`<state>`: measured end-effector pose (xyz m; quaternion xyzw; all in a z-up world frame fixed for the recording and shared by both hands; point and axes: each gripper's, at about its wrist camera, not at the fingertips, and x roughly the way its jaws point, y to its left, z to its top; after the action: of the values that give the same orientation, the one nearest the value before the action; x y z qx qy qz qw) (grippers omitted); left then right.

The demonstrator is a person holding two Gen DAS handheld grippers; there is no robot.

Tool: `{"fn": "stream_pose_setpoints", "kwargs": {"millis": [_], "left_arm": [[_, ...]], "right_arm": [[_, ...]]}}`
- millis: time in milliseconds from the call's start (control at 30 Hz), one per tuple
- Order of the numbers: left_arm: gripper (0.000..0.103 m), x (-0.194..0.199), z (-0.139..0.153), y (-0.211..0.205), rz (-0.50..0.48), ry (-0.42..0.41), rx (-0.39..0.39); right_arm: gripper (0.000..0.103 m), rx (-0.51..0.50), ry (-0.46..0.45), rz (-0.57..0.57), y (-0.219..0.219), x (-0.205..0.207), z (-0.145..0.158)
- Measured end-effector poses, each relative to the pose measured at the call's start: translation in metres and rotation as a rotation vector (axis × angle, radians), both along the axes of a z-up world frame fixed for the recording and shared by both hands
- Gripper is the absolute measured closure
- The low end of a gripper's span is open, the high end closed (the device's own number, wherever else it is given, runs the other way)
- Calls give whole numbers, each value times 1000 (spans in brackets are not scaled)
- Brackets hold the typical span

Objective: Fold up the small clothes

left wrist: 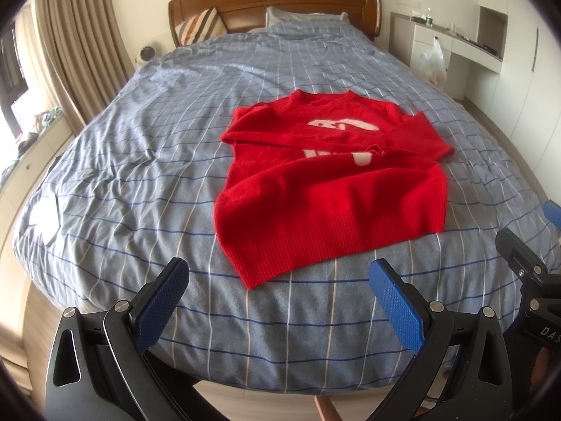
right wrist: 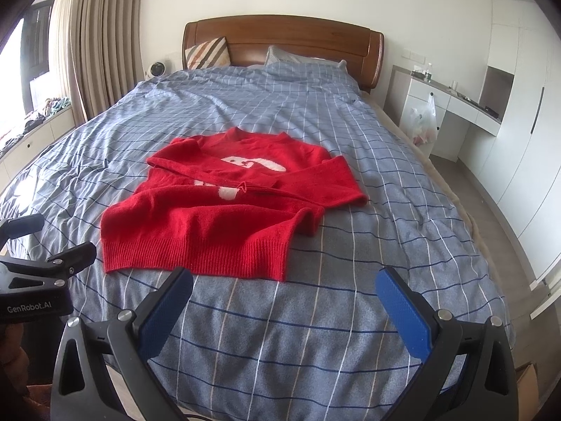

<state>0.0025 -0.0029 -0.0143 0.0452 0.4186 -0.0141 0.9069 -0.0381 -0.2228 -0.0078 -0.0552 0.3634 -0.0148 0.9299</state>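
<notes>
A small red knitted sweater (left wrist: 333, 189) with a white pattern lies flat on the blue checked bedcover (left wrist: 140, 140), hem toward me, both sleeves folded across its chest. My left gripper (left wrist: 278, 273) is open and empty, just short of the hem's left corner. My right gripper (right wrist: 284, 284) is open and empty, just short of the hem's right corner; the sweater (right wrist: 217, 217) lies ahead and to its left. The right gripper's body shows at the right edge of the left wrist view (left wrist: 526, 263), and the left gripper's body at the left edge of the right wrist view (right wrist: 45, 263).
A wooden headboard (right wrist: 284, 40) with a striped cushion (right wrist: 208, 52) and a pillow stands at the far end. Curtains (right wrist: 101, 35) and a cluttered window ledge are left. A white desk (right wrist: 452, 101) with a plastic bag (right wrist: 424, 119) is right.
</notes>
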Motion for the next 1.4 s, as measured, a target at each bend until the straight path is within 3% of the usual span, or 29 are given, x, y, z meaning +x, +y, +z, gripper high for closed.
{"fn": "stream_pose_setpoints", "kwargs": {"millis": [1400], "left_arm": [[0, 2, -10, 1, 1, 32, -11]], "right_arm": [[0, -29, 37, -75, -13, 3, -5]]}}
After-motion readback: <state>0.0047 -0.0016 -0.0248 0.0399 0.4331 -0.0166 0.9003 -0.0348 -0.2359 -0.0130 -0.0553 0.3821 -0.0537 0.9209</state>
